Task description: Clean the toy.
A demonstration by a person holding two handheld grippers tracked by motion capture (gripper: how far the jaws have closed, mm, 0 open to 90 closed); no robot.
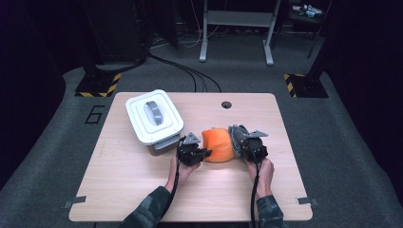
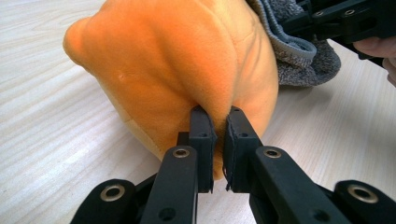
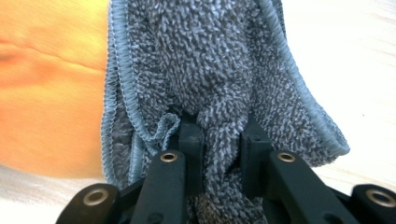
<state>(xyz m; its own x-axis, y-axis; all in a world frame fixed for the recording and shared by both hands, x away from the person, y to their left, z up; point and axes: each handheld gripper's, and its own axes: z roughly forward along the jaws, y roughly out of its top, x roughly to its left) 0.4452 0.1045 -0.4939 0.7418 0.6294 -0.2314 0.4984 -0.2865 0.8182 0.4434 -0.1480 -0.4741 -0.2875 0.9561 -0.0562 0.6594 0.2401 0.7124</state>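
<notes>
Jaws of the left gripper pinch a fold of the orange cloth at mid-table; the right gripper clamps the grey towel touching that cloth's right side, near the white box.

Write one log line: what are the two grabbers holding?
left gripper: shut on orange plush | right gripper: shut on grey towel | both on table

Camouflage-patterned sleeves are covering both forearms, and black cables are trailing from the black, brass-riveted left gripper and right gripper.
</notes>
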